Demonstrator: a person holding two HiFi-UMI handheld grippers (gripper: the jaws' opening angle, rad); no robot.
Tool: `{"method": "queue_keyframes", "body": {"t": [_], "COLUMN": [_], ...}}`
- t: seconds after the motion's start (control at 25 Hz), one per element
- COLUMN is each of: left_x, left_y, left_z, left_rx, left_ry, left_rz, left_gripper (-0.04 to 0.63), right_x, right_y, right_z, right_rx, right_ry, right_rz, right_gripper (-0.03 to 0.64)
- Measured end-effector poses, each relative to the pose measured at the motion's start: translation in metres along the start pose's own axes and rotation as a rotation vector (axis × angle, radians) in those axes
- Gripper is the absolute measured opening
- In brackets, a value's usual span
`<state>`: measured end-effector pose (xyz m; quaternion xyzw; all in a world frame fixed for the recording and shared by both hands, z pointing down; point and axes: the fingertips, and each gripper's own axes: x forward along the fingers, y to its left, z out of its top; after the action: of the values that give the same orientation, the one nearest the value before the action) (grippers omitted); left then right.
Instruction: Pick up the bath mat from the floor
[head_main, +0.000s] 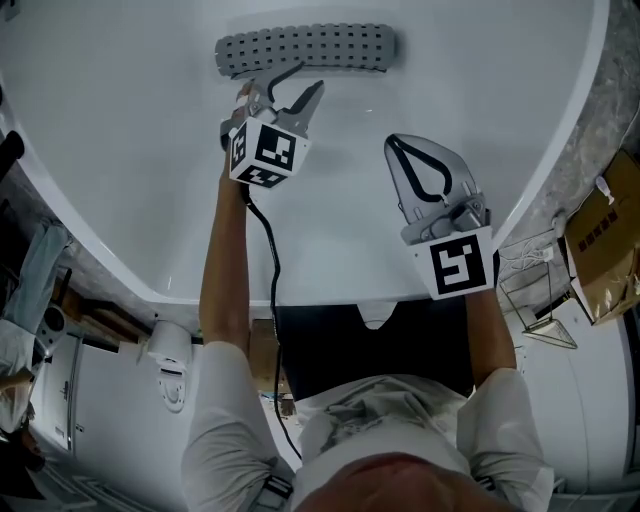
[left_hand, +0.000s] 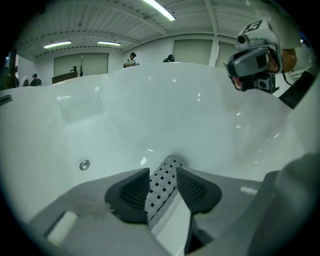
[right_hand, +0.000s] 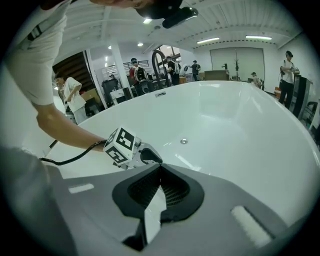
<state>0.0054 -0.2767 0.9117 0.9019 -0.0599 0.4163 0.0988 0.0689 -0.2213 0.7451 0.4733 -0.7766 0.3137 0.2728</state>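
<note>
Nearest, right gripper (head_main: 393, 142) pinched shut, empty; beyond, left gripper (head_main: 310, 77) parted, bath mat (head_main: 305, 48) at its fingertips, ungripped, bathtub's (head_main: 140, 160) far end.

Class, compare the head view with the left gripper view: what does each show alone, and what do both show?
Head view only: the cardboard box beside the bathtub. Left gripper view only: the head-worn camera, ceiling lights and a round fitting in its wall. Both: the bathtub, the open left gripper facing the perforated bath mat.

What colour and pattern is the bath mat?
The bath mat is grey with rows of small square holes; head view shows it best.
</note>
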Motion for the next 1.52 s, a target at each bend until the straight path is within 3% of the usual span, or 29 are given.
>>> {"method": "queue_keyframes", "body": {"t": [0.52, 1.24, 1.52], "left_x": [0.054, 0.129, 0.145], "left_y": [0.009, 0.016, 0.021], "left_z": [-0.049, -0.105, -0.125], "left_rx": [0.112, 0.308, 0.382], "left_ry": [0.123, 0.276, 0.336], "left_rz": [-0.058, -0.103, -0.088], "left_gripper": [0.273, 0.535, 0.554], "right_x": [0.030, 0.051, 0.058], "right_y": [-0.012, -0.007, -0.002], "right_z": [-0.017, -0.052, -0.057], "right_rx": [-0.016, 0.013, 0.028], "right_ry": [0.008, 0.047, 0.043], "right_rz": [0.030, 0.054, 0.056], "right_gripper": [0.003, 0.003, 0.003]}}
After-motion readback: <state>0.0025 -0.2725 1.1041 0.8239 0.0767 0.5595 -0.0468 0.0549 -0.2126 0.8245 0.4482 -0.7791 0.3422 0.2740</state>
